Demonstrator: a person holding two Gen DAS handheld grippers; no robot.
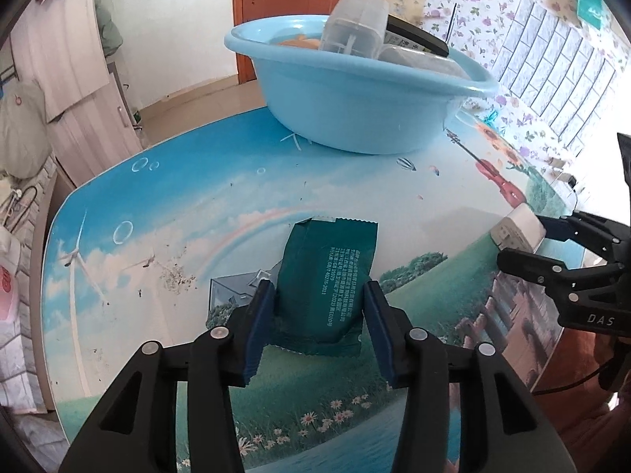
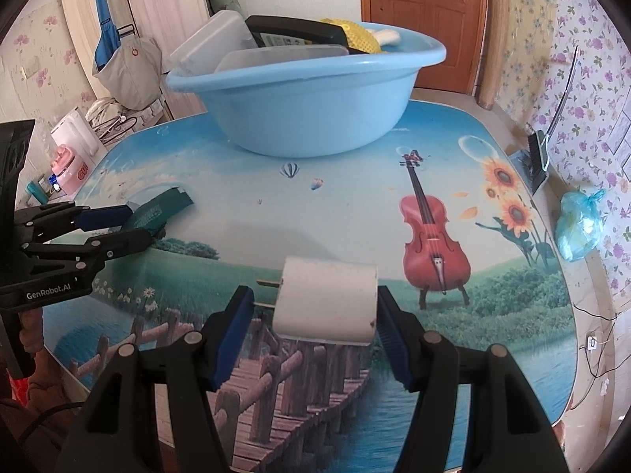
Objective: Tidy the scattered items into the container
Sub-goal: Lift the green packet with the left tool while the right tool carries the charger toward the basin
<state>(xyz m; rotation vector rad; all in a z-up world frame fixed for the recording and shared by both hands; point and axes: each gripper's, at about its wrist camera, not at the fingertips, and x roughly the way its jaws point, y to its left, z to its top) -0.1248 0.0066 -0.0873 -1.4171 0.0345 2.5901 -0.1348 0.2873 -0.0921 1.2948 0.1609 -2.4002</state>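
**A:** Your left gripper [image 1: 319, 303] sits low over the printed tabletop [image 1: 197, 213], jaws spread, with the dark green sachet [image 1: 327, 276] lying flat between the blue pads [image 1: 260, 315]. Both pads stand right at its edges; you can't tell whether they press it yet, and it isn't lifted.

**B:** And your right one?

**A:** Your right gripper [image 2: 315, 327] is spread as well, bracketing the white plug adapter [image 2: 327, 299]. The adapter lies on the tabletop with its two metal prongs [image 2: 266, 293] pointing at the left pad; the right pad is just beside its other end, a gap on the prong side.

**B:** Where is the light blue basin [image 2: 307, 110] from there?

**A:** Straight ahead of both tools, at the table's far side, well apart from the sachet and the adapter. It already holds clear plastic boxes [image 2: 221, 39], a black flat item [image 2: 295, 31] and something yellow [image 2: 355, 35]. A knotted blue bag [image 2: 579, 228] lies right of the basin, by the floral wall.
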